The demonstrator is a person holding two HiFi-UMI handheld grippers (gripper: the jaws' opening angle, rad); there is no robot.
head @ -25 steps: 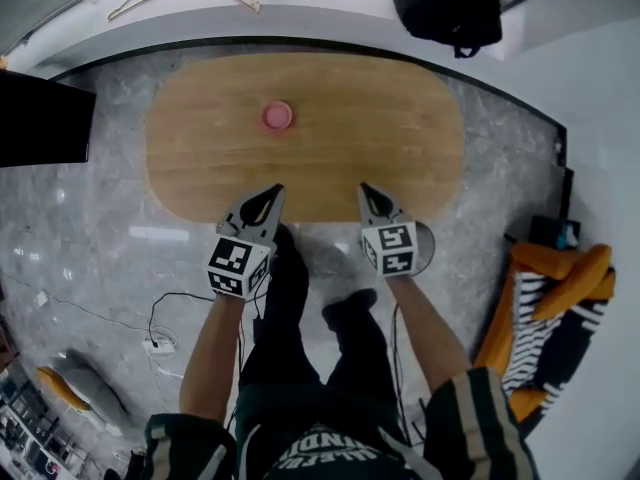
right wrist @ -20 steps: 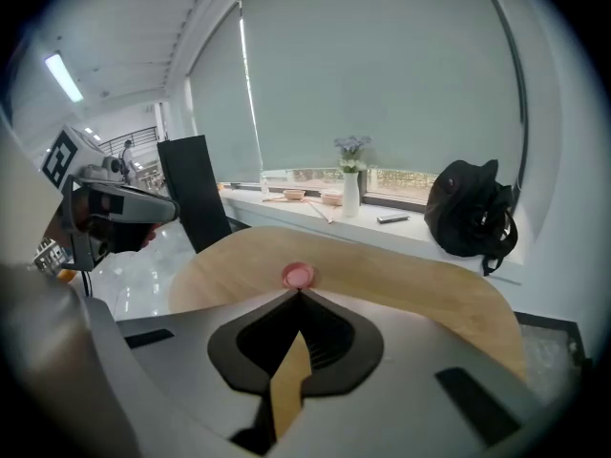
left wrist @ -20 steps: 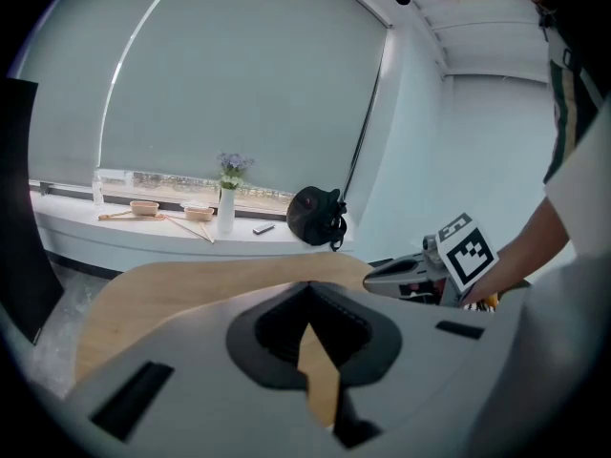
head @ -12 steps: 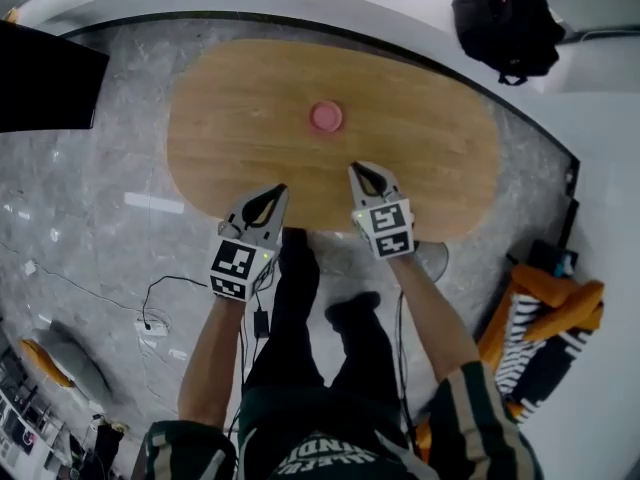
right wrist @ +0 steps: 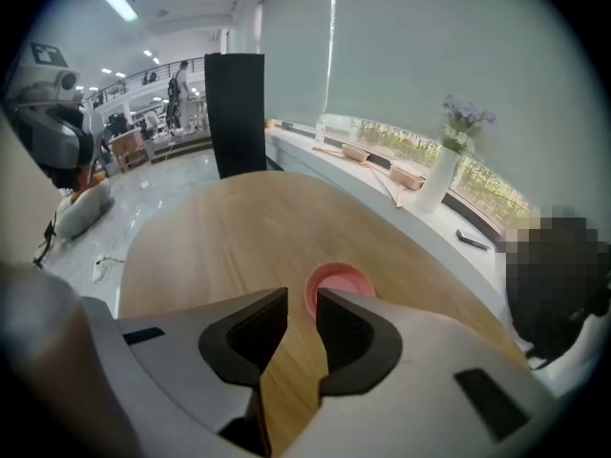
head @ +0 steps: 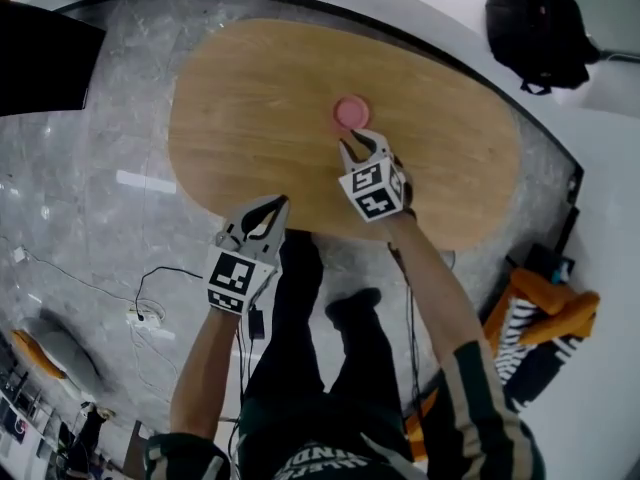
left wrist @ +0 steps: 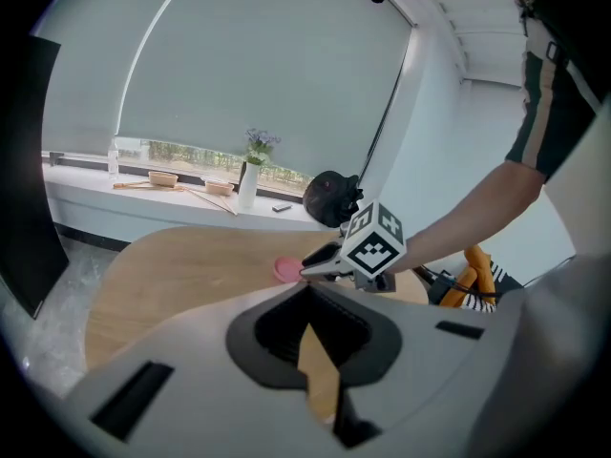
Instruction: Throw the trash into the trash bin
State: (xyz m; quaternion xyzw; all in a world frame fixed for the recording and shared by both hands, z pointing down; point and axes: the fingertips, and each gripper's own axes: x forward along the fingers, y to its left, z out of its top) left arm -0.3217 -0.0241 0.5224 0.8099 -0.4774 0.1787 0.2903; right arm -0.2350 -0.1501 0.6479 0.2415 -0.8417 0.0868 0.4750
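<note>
Pink cup (head: 351, 112) sits upper centre on wooden table (head: 250, 98); right gripper (head: 357, 141), jaws just opening and empty, should straddle its rim squarely; left gripper (head: 277, 205) hangs clenched, empty

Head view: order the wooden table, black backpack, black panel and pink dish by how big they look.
1. wooden table
2. black backpack and black panel look about alike; the panel is cut by the frame edge
3. pink dish

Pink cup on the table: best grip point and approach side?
The pink cup stands upright, mouth apparently open, low and round, with bare table all round. So probably take its rim on the person's side, pinched across the wall from above.
</note>
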